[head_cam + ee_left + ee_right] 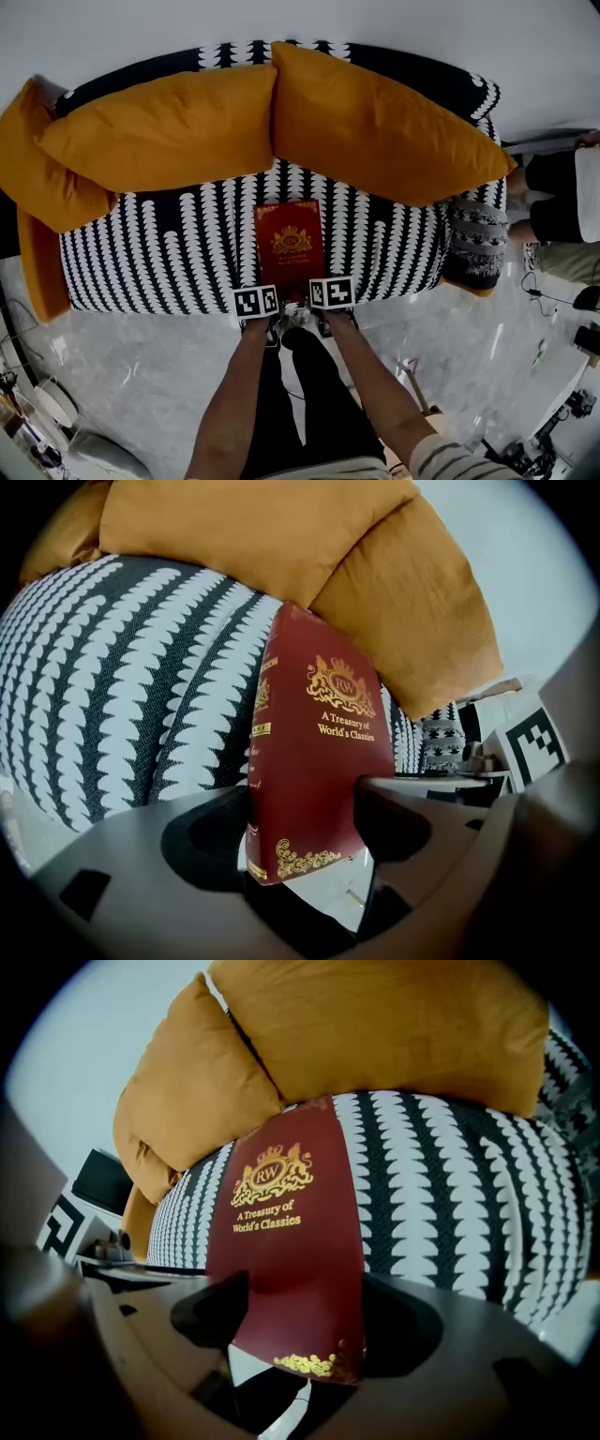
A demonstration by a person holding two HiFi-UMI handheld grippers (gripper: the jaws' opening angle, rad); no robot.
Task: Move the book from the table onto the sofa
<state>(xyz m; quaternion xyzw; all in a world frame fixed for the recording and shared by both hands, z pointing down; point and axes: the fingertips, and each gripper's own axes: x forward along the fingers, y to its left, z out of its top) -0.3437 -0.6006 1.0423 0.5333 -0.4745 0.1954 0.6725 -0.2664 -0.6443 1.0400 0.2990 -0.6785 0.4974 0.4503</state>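
Note:
A dark red hardback book (291,242) with gold print lies on the seat of the black-and-white patterned sofa (159,248), near its front edge. Both grippers meet at the book's near edge. My left gripper (261,300) is shut on the book's near left corner, my right gripper (328,292) on its near right corner. In the left gripper view the book (319,752) stands between the jaws of the left gripper (305,846), cover facing right. The right gripper view has the book (291,1241) pinched by the right gripper (295,1321). The fingertips are hidden under the marker cubes in the head view.
Two big orange cushions (169,127) (375,122) lean on the sofa back just behind the book, and another fills the left arm (37,169). A small patterned cushion (476,239) sits at the seat's right end. A person (562,202) sits to the right. Marble floor (141,366) lies below.

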